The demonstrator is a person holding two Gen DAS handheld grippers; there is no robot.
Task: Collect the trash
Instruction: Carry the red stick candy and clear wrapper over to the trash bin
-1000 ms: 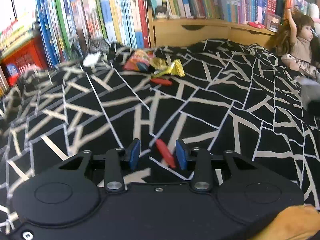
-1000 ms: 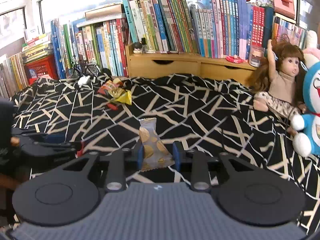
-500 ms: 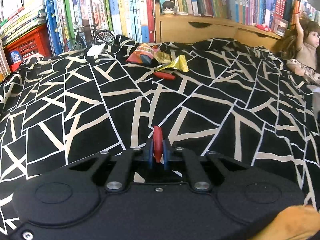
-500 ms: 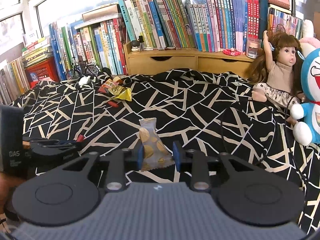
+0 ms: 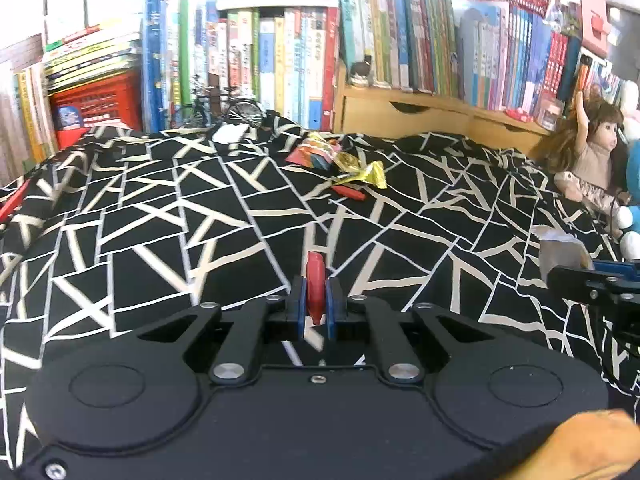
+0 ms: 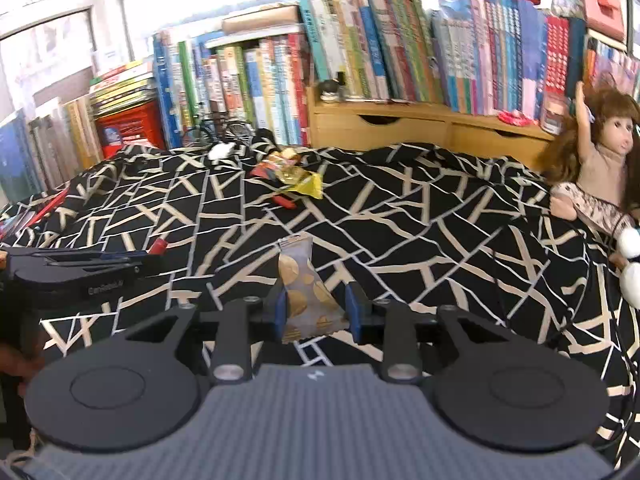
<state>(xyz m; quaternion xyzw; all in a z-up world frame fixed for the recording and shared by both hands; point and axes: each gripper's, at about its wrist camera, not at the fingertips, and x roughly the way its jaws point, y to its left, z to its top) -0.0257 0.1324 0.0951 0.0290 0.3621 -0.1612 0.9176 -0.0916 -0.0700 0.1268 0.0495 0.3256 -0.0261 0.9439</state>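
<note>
My left gripper [image 5: 314, 302] is shut on a small red wrapper [image 5: 315, 280], held above the black-and-white patterned bedspread [image 5: 160, 248]. My right gripper [image 6: 316, 310] is shut on a grey snack packet with gold dots [image 6: 302, 288], which stands upright between the blue pads. A pile of trash lies at the far side of the bed: a colourful packet [image 5: 314, 154], a yellow wrapper [image 5: 370, 172] and a red wrapper [image 5: 352, 192]. In the right wrist view the same yellow wrapper [image 6: 306, 182] lies far ahead, and the left gripper [image 6: 92, 268] shows at the left edge.
A bookshelf [image 5: 280, 64] and a wooden drawer unit [image 5: 404, 114] line the far side. A doll [image 6: 600, 148] sits at the right beside a blue plush toy [image 5: 632, 176]. A red crate [image 5: 96, 104], a model bicycle [image 5: 220, 110] and a white scrap [image 5: 230, 133] are at the back left.
The left gripper shut on the red wrapper and lifted it off the bedspread. The right gripper kept its hold on the snack packet while both views rose and shifted slightly.
</note>
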